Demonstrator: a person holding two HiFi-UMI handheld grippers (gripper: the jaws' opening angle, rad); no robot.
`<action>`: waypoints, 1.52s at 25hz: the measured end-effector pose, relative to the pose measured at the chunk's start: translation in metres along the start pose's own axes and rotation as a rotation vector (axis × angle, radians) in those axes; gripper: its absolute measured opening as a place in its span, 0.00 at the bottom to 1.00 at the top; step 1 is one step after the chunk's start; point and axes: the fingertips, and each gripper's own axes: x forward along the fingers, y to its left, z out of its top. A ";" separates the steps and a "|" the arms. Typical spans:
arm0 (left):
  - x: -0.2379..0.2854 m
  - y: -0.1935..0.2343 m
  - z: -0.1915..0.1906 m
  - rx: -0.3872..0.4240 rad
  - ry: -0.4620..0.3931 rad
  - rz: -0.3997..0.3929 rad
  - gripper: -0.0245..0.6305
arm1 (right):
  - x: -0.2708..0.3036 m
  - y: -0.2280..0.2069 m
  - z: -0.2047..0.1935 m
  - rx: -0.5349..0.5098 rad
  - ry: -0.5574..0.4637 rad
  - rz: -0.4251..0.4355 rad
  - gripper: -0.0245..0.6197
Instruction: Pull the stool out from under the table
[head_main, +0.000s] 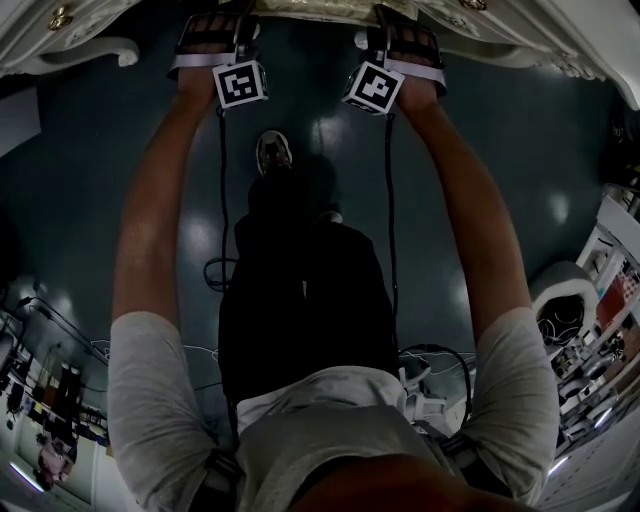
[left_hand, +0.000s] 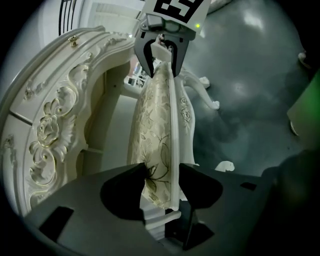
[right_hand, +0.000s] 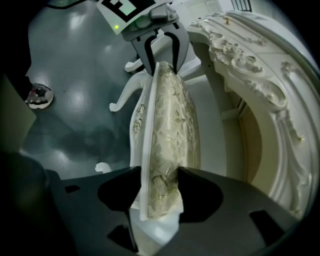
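Observation:
The stool has a cream floral cushion on a white carved frame, and only its near edge shows under the ornate white table at the top of the head view. My left gripper is shut on one end of the seat edge, its jaws pressing cushion and frame. At the other end my right gripper is shut on the seat in the same way. Each gripper sees the other clamped at the seat's far end. In the head view both grippers sit side by side at the table's edge.
The carved table front curves close beside the seat. A curled white stool leg stands on the dark glossy floor. The person's shoe is just behind the grippers. Cables and shelves lie at the lower corners of the head view.

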 end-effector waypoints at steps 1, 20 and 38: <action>-0.001 0.001 0.000 0.001 -0.007 0.006 0.37 | -0.003 0.004 0.001 0.011 0.002 0.004 0.41; -0.051 -0.027 -0.003 0.053 0.058 -0.058 0.36 | -0.057 0.041 0.014 0.012 -0.014 0.080 0.41; -0.071 -0.040 0.005 -0.051 0.067 -0.140 0.35 | -0.065 0.050 0.013 -0.016 -0.016 0.098 0.41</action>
